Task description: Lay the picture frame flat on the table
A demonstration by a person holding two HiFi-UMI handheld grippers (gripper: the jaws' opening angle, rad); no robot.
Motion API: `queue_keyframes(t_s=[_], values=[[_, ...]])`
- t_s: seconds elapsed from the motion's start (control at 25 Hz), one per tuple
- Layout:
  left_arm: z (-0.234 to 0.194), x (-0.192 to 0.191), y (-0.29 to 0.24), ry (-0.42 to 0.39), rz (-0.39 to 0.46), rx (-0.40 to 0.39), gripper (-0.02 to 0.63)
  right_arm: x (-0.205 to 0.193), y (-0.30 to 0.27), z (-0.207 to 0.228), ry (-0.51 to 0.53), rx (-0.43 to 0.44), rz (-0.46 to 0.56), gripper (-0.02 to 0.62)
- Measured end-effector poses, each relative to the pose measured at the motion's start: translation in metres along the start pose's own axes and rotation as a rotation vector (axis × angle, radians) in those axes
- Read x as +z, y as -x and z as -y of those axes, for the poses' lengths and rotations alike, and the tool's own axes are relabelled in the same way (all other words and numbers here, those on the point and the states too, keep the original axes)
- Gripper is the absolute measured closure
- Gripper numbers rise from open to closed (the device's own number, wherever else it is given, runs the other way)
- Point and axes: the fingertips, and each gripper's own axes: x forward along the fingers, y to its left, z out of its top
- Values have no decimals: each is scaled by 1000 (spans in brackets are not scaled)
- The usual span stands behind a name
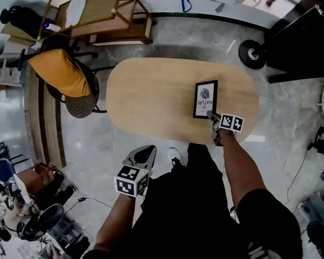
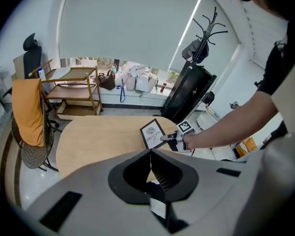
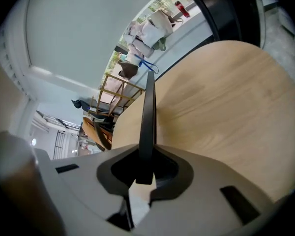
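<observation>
Right gripper view, right gripper (image 3: 146,157) clamping picture frame (image 3: 149,113), seemingly above table (image 3: 226,107)

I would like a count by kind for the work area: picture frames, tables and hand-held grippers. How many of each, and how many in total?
picture frame: 1
table: 1
hand-held gripper: 2, the left hand-held gripper and the right hand-held gripper
Total: 4

The picture frame (image 1: 206,99) is black with a white centre; the table (image 1: 151,96) is pale wood-grain.
</observation>
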Motion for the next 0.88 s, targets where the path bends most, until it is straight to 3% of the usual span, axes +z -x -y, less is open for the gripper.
queue_keyframes(t_s=[0.12, 0.32, 0.72, 0.88], values=[[-6, 4, -13, 13, -12, 19, 601, -3, -20, 24, -19, -29, -33, 557], [-8, 0, -18, 22, -33, 33, 601, -14, -34, 52, 38, -160, -120, 400], [-7, 1, -7, 18, -22, 46, 601, -42, -37, 90, 432, -408, -479, 308], [-10, -10, -3, 11, -36, 46, 601, -49, -30, 106, 551, -506, -554, 302]])
